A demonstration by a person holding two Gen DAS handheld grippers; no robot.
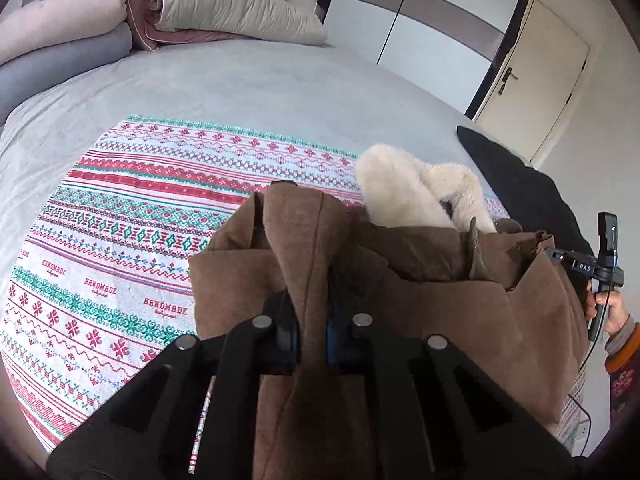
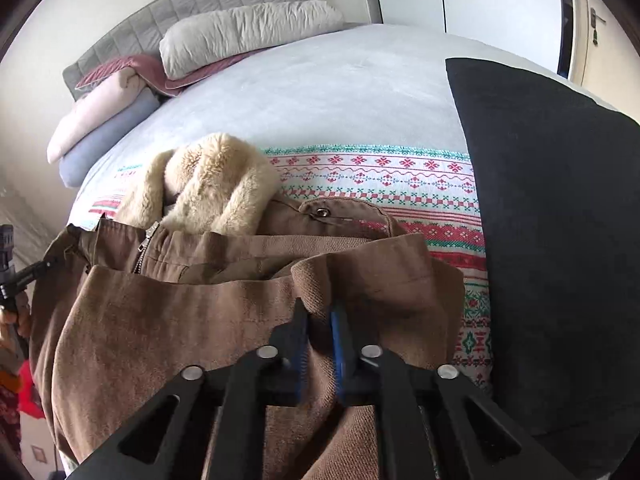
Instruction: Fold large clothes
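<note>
Two grippers are each pinching a fold of the same brown coat (image 1: 400, 292), which is lying bunched on a patterned blanket (image 1: 120, 248) spread over the bed (image 1: 240, 88). No container is showing in either view; the coat is simply resting on the blanket, its cream fur collar (image 2: 212, 184) sticking up on the far side and its zipper (image 2: 144, 248) lying open near the collar.

From the left wrist view, the left gripper (image 1: 312, 280) is closing its jaws almost fully, with a raised ridge of brown cloth squeezed between the blue pads. From the right wrist view, the right gripper (image 2: 318, 312) is doing the same, its jaws nearly together and clamping a hemmed edge of the coat.

A person's hand (image 1: 612, 312) is gripping the handle of the right tool at the edge of the left view. A black cushion (image 2: 560, 240) is lying just beside the coat on the right, overlapping the blanket. Pillows (image 2: 248, 32) and rolled bedding (image 2: 100, 120) are sitting well apart at the headboard (image 2: 192, 4), with a wardrobe (image 1: 420, 12) and a door (image 1: 552, 80) behind.
</note>
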